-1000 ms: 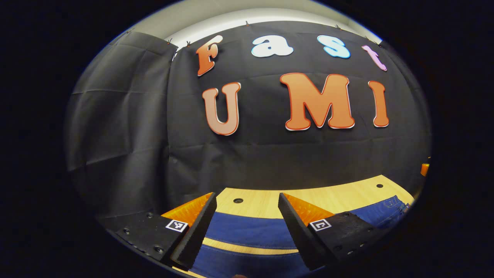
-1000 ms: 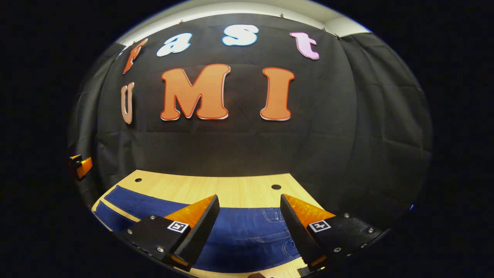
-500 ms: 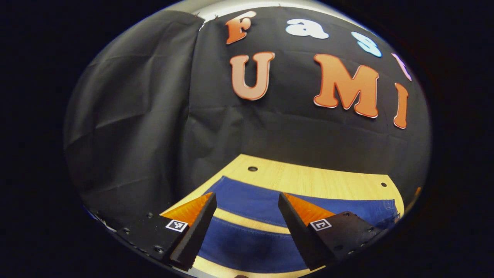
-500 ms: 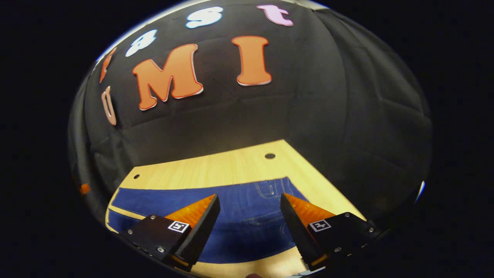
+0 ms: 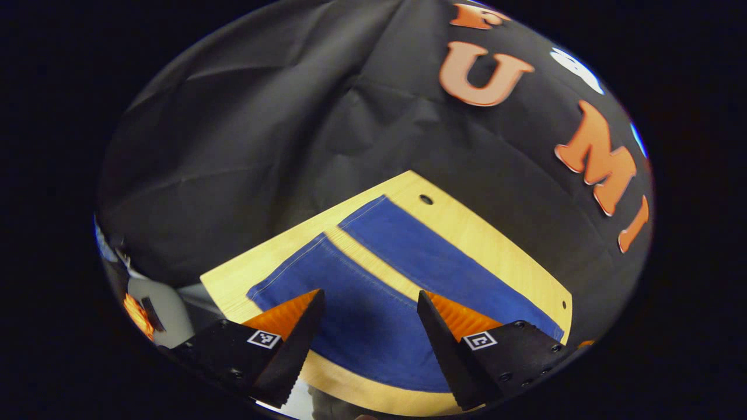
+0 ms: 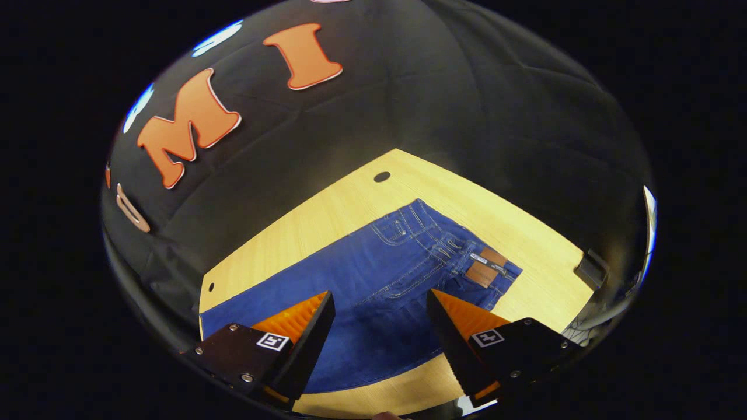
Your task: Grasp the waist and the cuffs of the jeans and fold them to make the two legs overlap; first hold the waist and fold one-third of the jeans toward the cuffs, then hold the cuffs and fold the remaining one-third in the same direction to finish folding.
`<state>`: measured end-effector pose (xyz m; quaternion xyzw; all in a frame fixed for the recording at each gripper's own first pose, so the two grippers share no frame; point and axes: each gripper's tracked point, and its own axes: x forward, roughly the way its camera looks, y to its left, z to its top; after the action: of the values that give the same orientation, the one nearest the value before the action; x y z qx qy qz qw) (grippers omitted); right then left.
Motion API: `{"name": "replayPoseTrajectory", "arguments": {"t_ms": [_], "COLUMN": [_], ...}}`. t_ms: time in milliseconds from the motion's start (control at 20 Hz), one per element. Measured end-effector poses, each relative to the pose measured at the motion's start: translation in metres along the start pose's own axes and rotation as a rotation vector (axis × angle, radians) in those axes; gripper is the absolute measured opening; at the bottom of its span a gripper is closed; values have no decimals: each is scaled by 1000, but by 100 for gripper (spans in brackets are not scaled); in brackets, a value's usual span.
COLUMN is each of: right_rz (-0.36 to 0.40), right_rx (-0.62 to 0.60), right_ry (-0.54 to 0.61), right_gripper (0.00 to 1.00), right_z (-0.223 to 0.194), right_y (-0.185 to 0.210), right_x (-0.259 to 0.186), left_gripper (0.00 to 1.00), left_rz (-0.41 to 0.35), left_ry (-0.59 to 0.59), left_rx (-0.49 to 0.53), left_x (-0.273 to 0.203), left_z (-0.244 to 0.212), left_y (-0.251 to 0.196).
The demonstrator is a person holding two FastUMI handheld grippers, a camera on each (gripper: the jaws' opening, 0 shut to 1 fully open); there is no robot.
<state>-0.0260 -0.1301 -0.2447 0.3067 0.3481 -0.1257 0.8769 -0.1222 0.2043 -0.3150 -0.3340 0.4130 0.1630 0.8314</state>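
Jeans [image 6: 373, 291] lie flat on your wooden table [image 6: 350, 210], dark blue and not folded yet. In your right gripper view the waist [image 6: 461, 251] points to about 2 o'clock. It has pockets, light stitching and a small brown patch [image 6: 485, 265]. The writing on the patch is too small to read.

In your left gripper view the two legs [image 5: 373, 280] lie side by side with a thin strip of table between them. The cuffs [image 5: 327, 239] point to about 11 o'clock.

Your left gripper [image 5: 367, 303] hangs over the legs with its fingers spread wide, holding nothing. Your right gripper [image 6: 379, 303] hangs over the seat of the jeans, fingers spread wide too, holding nothing.
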Motion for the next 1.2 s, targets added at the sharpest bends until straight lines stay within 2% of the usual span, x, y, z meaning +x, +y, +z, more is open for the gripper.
{"name": "replayPoseTrajectory", "arguments": {"t_ms": [150,250,300,600,750,850,900,1200], "right_rz": [7,14,8,13,0,-8,-23,-69], "right_rx": [110,177,191,343,391,441,460,515], "right_ry": [74,111,120,206,222,224,227,225], "right_gripper": [97,98,98,98,98,98,98,98], "right_z": [-13,-20,-22,-33,-34,-36,-39,-43], "right_y": [0,0,-3,-19,-37,-49,-56,-83], "right_x": [8,12,14,24,24,23,24,34], "left_gripper": [99,95,98,98,98,98,93,91], "left_rz": [-12,-2,-3,-10,-14,-65,-80,-132], "left_ry": [87,127,139,217,251,225,210,172], "left_rx": [-164,-255,-296,-475,-539,-601,-621,-617], "left_x": [20,25,24,42,53,59,61,90], "left_z": [-12,-21,-26,-45,-62,-65,-60,-38], "left_y": [44,65,74,107,116,114,116,101]}}
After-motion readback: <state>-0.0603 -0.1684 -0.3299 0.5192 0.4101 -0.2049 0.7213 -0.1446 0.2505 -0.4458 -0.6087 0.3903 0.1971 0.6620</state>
